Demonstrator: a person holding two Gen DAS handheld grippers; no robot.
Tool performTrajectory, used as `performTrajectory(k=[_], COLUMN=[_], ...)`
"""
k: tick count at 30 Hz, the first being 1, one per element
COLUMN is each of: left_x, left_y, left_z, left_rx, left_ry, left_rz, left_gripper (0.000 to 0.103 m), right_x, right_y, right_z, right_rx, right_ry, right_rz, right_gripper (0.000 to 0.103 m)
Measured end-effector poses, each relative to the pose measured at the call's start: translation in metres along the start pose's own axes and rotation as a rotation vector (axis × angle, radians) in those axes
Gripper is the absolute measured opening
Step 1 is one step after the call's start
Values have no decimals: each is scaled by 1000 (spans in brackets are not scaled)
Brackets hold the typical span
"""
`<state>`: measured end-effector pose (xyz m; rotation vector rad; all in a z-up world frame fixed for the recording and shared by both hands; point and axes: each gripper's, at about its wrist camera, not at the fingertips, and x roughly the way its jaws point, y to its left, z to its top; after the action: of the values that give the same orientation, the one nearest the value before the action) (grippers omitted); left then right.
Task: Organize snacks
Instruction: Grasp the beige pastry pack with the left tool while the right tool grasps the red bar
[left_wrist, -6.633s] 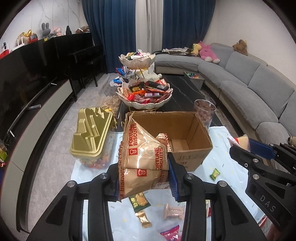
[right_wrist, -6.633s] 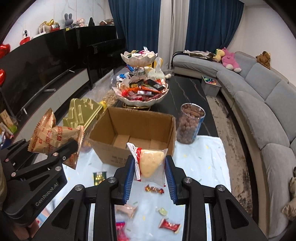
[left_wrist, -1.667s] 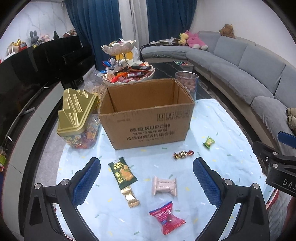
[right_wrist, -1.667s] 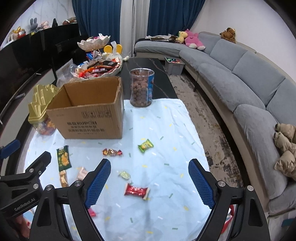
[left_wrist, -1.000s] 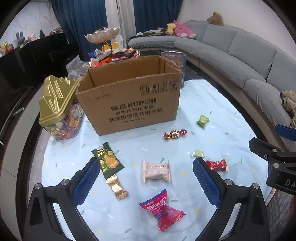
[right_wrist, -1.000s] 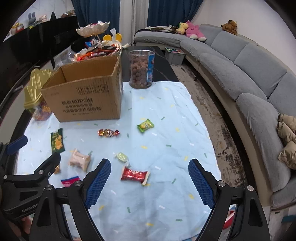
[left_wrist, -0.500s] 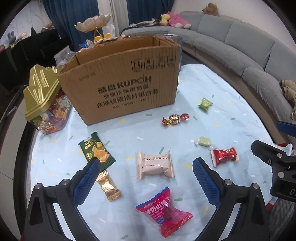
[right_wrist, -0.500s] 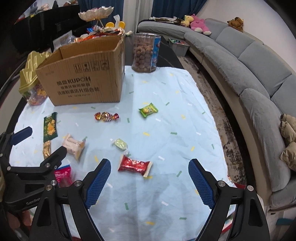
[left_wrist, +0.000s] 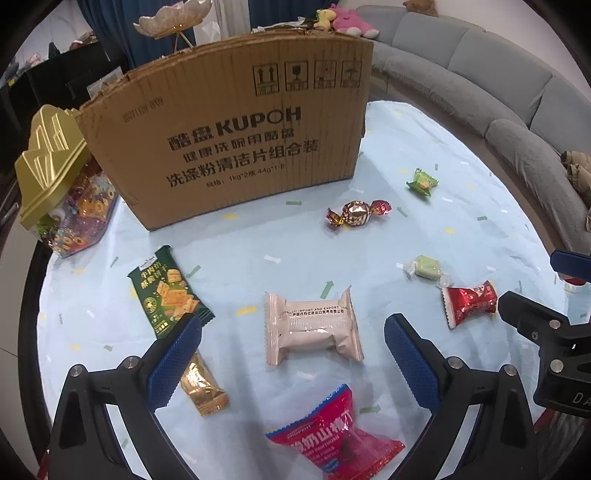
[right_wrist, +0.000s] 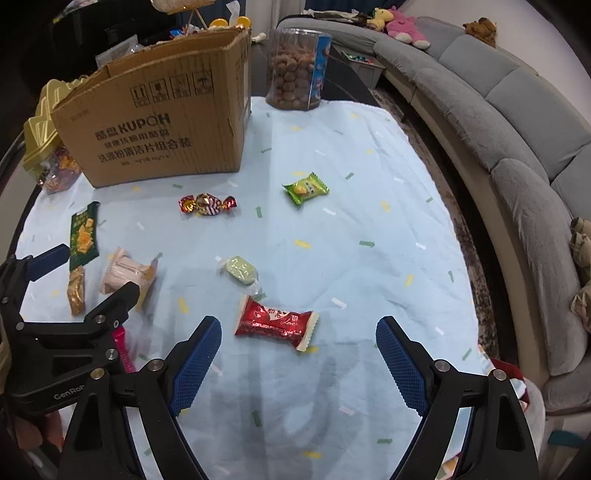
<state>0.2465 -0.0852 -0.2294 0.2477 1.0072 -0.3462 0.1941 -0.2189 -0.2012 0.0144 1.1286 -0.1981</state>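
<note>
Cardboard makes up the open box, which stands at the far left part of the table, on a pale blue cloth. The loose snacks lie on this cloth in front of the box. The left gripper has its jaws wide apart and holds nothing; between them lies the pale pink packet, and just under it, toward the near edge, the red-and-blue packet. The dark green cracker packet and the gold bar lie beside the left finger. The right gripper is also wide open and empty, and the red candy lies between its fingertips. The green candy and the foil bonbon lie nearer the box.
</note>
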Motion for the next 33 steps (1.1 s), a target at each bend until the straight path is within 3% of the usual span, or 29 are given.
performTrajectory(k=[19,33], left_x=[46,53], left_y=[3,1], left_z=[2,0], left_rx=[-25,-33], left_ry=[72,75], left_rz=[-33,-41], left_gripper=[89,77], right_x=[47,67], right_y=[5,5], right_z=[3,-1], right_rx=[26,51], right_ry=[83,127], right_rz=[23,40], right_gripper=[87,85])
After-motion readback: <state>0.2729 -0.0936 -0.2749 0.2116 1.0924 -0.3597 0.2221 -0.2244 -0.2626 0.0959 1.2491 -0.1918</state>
